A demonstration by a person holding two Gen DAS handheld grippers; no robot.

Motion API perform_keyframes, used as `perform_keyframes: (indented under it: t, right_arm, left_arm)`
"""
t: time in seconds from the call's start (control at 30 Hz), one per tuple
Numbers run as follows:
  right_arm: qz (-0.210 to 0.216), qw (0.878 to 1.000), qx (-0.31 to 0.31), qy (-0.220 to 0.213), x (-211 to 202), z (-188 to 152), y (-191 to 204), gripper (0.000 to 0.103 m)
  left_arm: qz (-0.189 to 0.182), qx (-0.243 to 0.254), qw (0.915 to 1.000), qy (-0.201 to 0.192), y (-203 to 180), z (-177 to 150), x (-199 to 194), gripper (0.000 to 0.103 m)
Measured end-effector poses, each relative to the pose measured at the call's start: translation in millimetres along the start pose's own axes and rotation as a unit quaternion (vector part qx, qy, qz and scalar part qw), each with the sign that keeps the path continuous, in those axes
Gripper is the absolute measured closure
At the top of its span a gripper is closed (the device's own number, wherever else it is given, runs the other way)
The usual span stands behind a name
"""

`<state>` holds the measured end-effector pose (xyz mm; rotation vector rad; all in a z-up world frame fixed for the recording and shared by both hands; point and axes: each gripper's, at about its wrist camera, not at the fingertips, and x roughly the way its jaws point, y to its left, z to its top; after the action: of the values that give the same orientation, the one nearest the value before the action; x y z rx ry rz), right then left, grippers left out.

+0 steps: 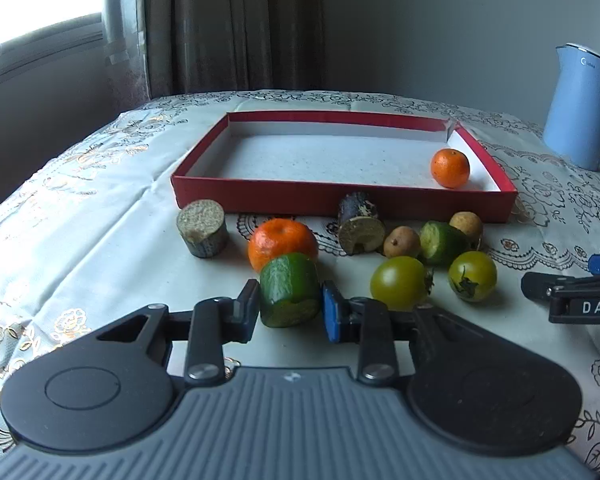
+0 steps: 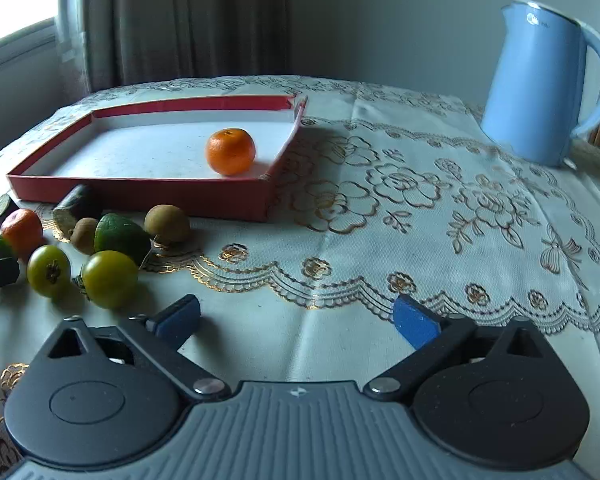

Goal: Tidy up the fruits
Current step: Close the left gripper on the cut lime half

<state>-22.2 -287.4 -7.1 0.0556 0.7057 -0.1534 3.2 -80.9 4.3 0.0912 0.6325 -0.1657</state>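
Note:
A red tray [image 1: 204,190] [image 2: 140,196] with a white floor holds one orange [image 1: 450,168] [image 2: 231,151] near its right wall. In front of it lie a second orange [image 1: 278,240], two green tomatoes [image 1: 400,282] [image 1: 473,276], a green cut piece [image 1: 440,242], two small brown fruits [image 1: 401,242] [image 1: 467,224] and two dark stem chunks [image 1: 202,228] [image 1: 358,224]. My left gripper [image 1: 290,304] is shut on a green cucumber piece [image 1: 288,290] that rests on the cloth. My right gripper [image 2: 296,320] is open and empty over the cloth, right of the fruit group.
A light blue kettle [image 2: 540,88] [image 1: 578,108] stands at the back right. The table has an embroidered white cloth [image 2: 400,220]. A window and brown curtain are behind. The right gripper's tip [image 1: 572,298] shows at the right edge of the left wrist view.

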Motion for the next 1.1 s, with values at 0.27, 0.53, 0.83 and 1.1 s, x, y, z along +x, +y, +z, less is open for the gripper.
perform_keyframes:
  t: [0.27, 0.53, 0.83, 1.1]
  right_arm:
    - [0.000, 1.000, 0.000, 0.000, 0, 0, 0, 0.000]
    - [0.000, 1.000, 0.000, 0.000, 0, 0, 0, 0.000]
    - [0.000, 1.000, 0.000, 0.000, 0, 0, 0, 0.000]
    - [0.000, 1.000, 0.000, 0.000, 0, 0, 0, 0.000]
  left_arm:
    - [0.010, 0.007, 0.9998, -0.018, 4, 14, -7, 0.073]
    - [0.014, 0.024, 0.9987, -0.042, 0, 42, -10, 0.073]
    - [0.004, 0.032, 0.9971, -0.069, -5, 75, 0, 0.077]
    - [-0.006, 0.027, 0.9972, -0.070, -2, 78, 12, 0.086]
